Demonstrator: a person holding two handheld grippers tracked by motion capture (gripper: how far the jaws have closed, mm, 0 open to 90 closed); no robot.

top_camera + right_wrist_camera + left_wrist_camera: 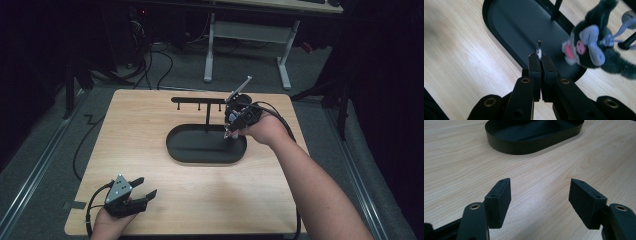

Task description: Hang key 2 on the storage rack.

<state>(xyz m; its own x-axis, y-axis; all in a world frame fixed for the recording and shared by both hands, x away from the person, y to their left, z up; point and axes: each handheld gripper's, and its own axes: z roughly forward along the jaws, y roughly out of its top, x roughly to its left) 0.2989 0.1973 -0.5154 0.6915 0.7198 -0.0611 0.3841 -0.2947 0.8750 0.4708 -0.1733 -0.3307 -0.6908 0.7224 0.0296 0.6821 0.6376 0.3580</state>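
a light wooden table [150,125] on the grey floor carries a black oval tray [190,150] with an upright rack.

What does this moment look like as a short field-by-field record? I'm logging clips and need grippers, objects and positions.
setting: wooden table
stand: black oval tray with an upright post and a hook bar, near the table's middle
left gripper: open, holding nothing, low over the table's near left corner
right gripper: shut on a metal key ring, above the tray's right end
plush toy: dark and furry with a pink patch, hanging beside the ring; its link to the ring is not clear
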